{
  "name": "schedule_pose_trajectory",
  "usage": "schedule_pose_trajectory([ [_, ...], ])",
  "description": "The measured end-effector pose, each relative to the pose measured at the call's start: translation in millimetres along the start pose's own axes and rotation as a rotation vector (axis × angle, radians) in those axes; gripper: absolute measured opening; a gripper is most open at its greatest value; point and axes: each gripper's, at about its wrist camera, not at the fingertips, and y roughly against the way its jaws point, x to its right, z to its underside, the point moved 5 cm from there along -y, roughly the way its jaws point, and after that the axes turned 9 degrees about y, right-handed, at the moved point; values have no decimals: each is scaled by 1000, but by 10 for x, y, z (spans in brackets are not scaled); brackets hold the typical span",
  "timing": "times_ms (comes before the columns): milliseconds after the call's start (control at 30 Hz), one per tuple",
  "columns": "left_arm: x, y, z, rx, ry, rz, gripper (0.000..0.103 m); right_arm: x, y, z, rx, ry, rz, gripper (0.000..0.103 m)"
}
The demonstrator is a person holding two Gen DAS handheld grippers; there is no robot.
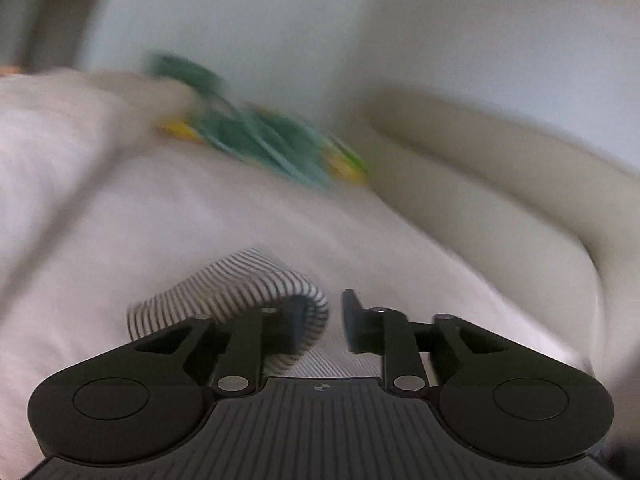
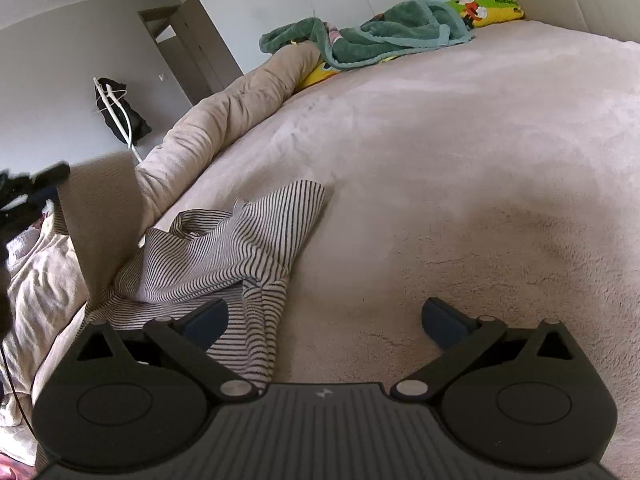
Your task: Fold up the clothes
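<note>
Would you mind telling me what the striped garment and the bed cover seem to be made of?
Striped garment: probably thin knit jersey, matte; it drapes in soft folds and its fine stripes bend with them. Bed cover: apparently plush fleece, beige, with a fuzzy, nubby pile.

text: unreadable lettering | on: yellow cartoon pillow [image 2: 494, 6]

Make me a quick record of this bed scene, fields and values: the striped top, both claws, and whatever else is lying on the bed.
surface: pinkish-beige bed cover
garment: striped top, crumpled, not yet folded
left claw: narrow gap; striped fabric looped over one finger, other finger clear of it
right claw: wide open, nothing gripped, one finger over the top's edge
far end: green blanket lying partly over a yellow cartoon pillow
image quality: left wrist view blurred
</note>
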Motion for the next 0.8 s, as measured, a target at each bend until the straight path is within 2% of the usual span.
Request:
schedule_pose_trajectory([
  [67, 106, -221, 245, -84, -61, -30, 51, -7, -24, -16, -26, 7, 8, 103],
  [133, 134, -320, 445, -136, -114, -75, 55, -32, -58, -34, -62, 34, 19, 103],
  [200, 105, -287, 579, -166, -153, -112, 66, -82, -104, -39, -97, 75, 39, 103],
  [267, 47, -310, 584, -151, -123, -117, 76, -127, -121, -27, -103, 107, 59, 103],
  [333, -116, -217, 495, -93, -35, -129, 85, -133, -111, -17, -92, 114, 60, 103],
  [433, -298, -281, 313, -31, 115, -160, 84, -85, -83, -11, -67, 84, 39, 103],
  [467, -271, -337, 273, -35, 118, -128, 84, -64, -70, -8, -56, 70, 29, 103],
  [567, 44, -435, 291, -114, 47, 124, 86, 7, -18, -9, -21, 21, -5, 103],
  [633, 206, -385, 350, -122, 1, 205, 87, 64, 15, -5, -1, -16, -31, 103],
  [667, 248, -356, 372, -118, -30, 209, 90, 84, 23, -4, 5, -29, -39, 103],
  [700, 252, -345, 402, -117, -70, 173, 91, 104, 30, -4, 10, -41, -47, 103],
  [800, 231, -349, 498, -122, -198, 22, 88, 116, 69, -47, 21, -62, -29, 103],
])
